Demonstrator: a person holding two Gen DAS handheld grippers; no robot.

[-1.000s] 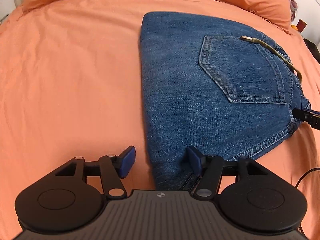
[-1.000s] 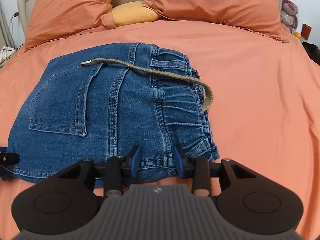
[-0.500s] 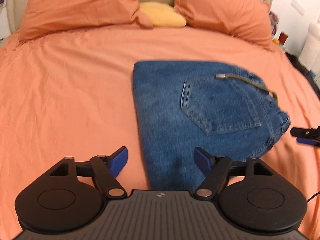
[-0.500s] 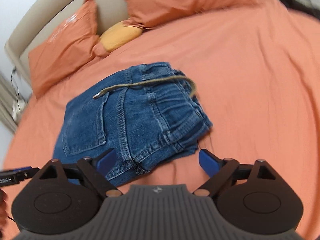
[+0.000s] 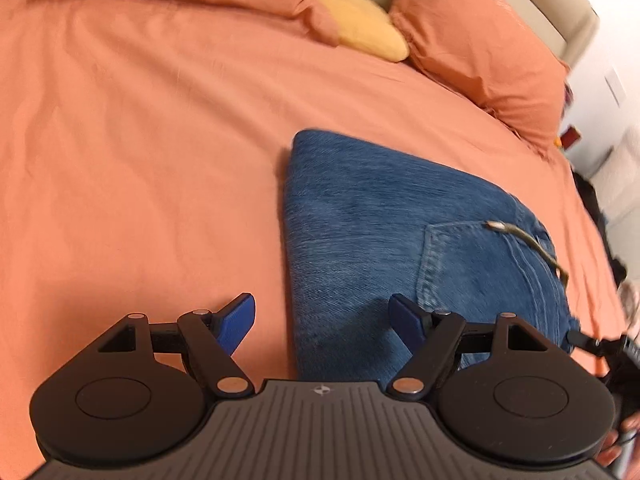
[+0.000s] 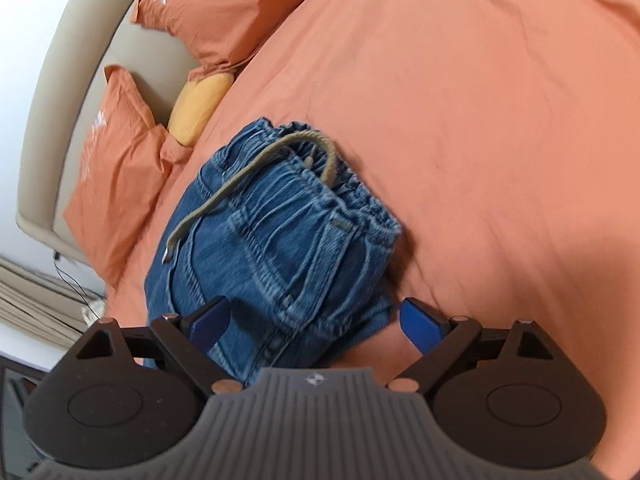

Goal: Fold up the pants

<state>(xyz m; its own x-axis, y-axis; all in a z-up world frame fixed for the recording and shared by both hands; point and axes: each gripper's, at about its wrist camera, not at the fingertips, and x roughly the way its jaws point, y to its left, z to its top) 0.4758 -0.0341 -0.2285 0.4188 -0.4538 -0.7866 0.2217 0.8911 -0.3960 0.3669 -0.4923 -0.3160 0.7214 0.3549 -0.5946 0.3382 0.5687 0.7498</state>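
The pants [image 5: 380, 240], blue denim, are folded into a compact bundle that lies on the orange bed sheet [image 5: 140, 140], about in the middle of the bed. No readable brand or label is seen on the denim; only a back pocket and a beige drawstring [image 6: 240, 184] with a metal tip, which is laid across the top layer. A small round emblem is printed on each gripper body, and pale lettering is visible on the orange pillows [image 6: 116, 168], but it is too blurred to be read.

The left gripper [image 5: 322, 316] is held with its jaws wide apart. The folded left edge of the bundle is seen between its blue pads [image 5: 236, 320], but it is not pressed by them. The right gripper [image 6: 316, 318] is spread wide as well, after a recent opening, and the near waistband corner is seen between its pads without being pinched.

To the left of the bundle and to its right a broad area of bare sheet is found. A yellow cushion [image 5: 364, 24] is placed between the pillows at the beige headboard [image 6: 52, 120], well apart from the pants.
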